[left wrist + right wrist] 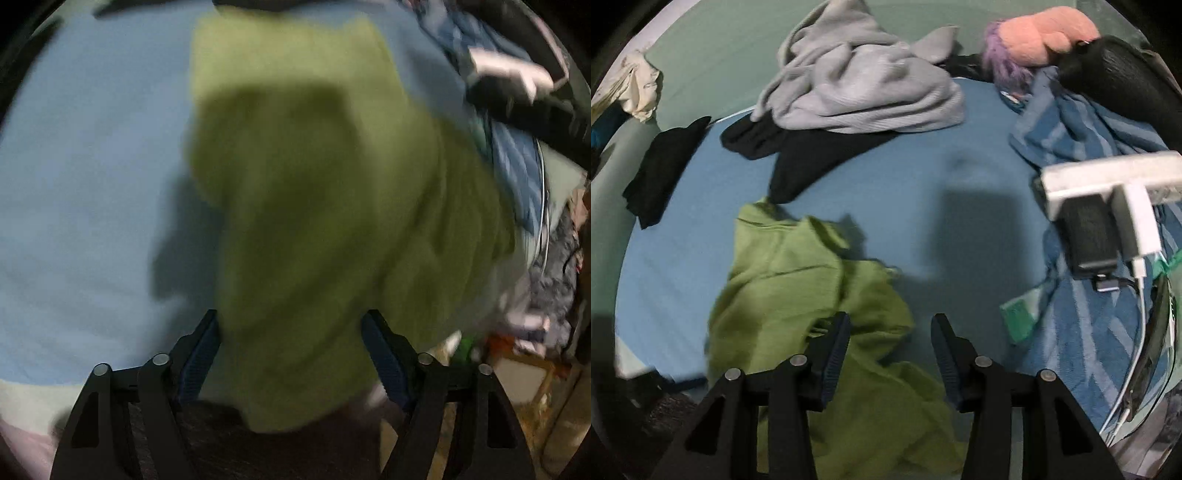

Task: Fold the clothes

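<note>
**Green garment lies crumpled on the blue sheet, both jaws apart above it**

The green garment (798, 295) lies rumpled on the blue sheet (960, 221) of a bed, its folds bunched and uneven. In the right wrist view the right gripper (890, 332) points down at it with its jaws standing partly apart. The left finger sits over the cloth's edge, the right finger over bare sheet, and neither pad presses on fabric.

In the left wrist view the same green garment (314, 221) fills the middle of the picture, badly smeared by blur. The left gripper (291, 328) has its jaws set moderately wide, and the cloth shows between the two fingers. It seems to lie below them rather than in a grip, though the blur makes that hard to judge.

Farther up the bed, a grey garment (860, 81) is heaped on top of a black garment (812, 158). Another black piece (661, 166) lies at the sheet's left edge. A pink plush toy (1045, 33) with a purple tuft rests at the far right. Below it a blue striped cloth (1089, 122) spreads along the right side. On that cloth sits a white power strip (1108, 173) with a black adapter (1089, 236) and a white plug with its cable.
</note>
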